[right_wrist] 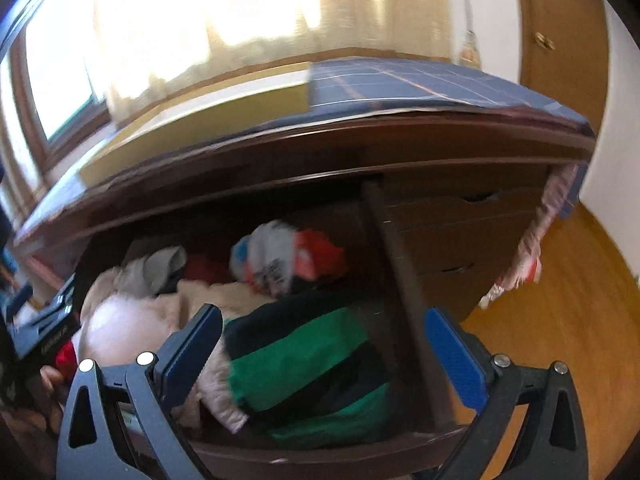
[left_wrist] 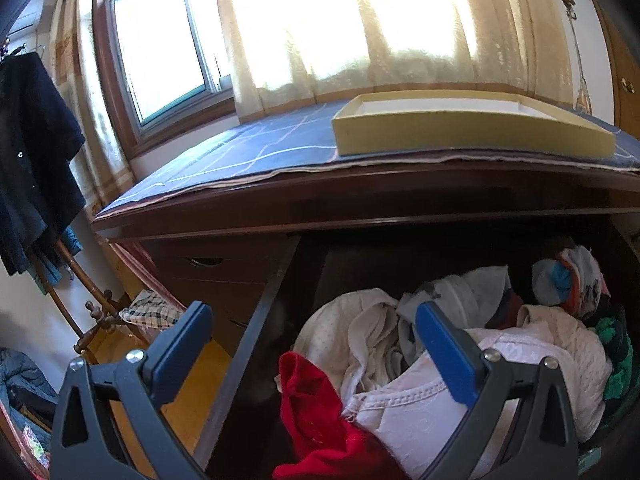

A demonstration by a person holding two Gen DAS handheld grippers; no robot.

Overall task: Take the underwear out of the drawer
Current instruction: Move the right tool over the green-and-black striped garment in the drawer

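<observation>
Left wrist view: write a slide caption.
Open left gripper hovers over red garment and white underwear in open drawer.

You have two grippers in view, the left gripper point(left_wrist: 316, 344) and the right gripper point(right_wrist: 324, 348), each with two blue-padded fingers spread wide. One open drawer point(right_wrist: 360, 446) holds a heap of garments too tangled for you to count. One yellow tray point(left_wrist: 472, 136) sits on the far dresser top, over one blue checked cloth point(left_wrist: 248, 152).

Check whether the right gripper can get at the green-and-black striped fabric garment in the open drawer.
Probably yes: the right gripper is open and the green-and-black striped garment lies uncovered atop the pile, between the fingers. Nothing visible blocks the way.
</observation>
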